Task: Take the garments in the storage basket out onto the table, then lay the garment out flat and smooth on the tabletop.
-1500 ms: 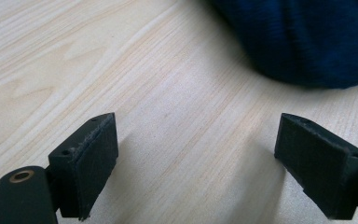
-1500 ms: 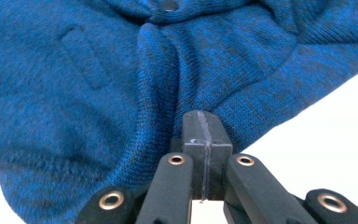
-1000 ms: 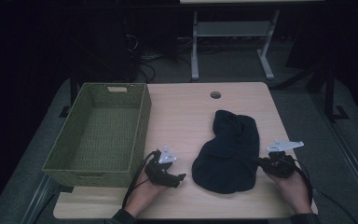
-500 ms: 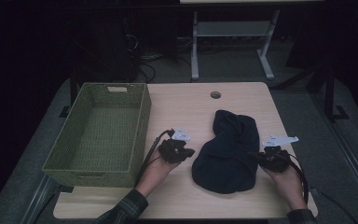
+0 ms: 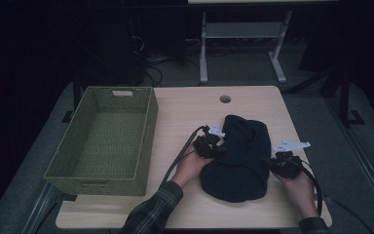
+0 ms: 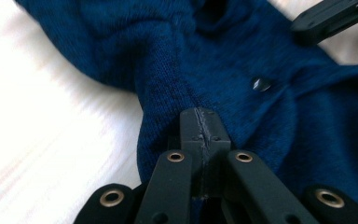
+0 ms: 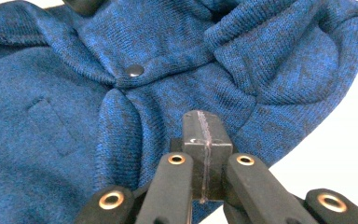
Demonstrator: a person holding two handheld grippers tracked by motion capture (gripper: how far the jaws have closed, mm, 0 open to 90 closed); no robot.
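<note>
1. The desk (image 5: 185,117) carries 2 things: the green woven basket (image 5: 102,141) at your left, with nothing in it, and the dark blue knit garment (image 5: 236,158) lying crumpled right of centre, well apart from the basket.
2. The garment sits between your 2 hands. It is bunched, with folds running in toward both grip points, and a dark snap button (image 7: 134,70) shows near its middle.
3. Your left gripper (image 5: 209,146) is at the garment's left edge. In the left gripper view its jaws are together, just closed, and the knit puckers around their tips, so it looks clamped on a fold of the garment, though the pinch itself is hidden by the pads.
4. Your right gripper (image 5: 283,163) is at the right edge, jaws likewise together on the fabric, with the cloth gathered at the tips in the right gripper view.
5. Step in hand, as I judge it: both grips look set and the garment is not yet raised off the desk.
6. The next move calls for lifting both hands evenly and drawing them apart to spread the cloth. Keep both pinches firm; a thin fold of knit could slip out as the weight comes on.
</note>
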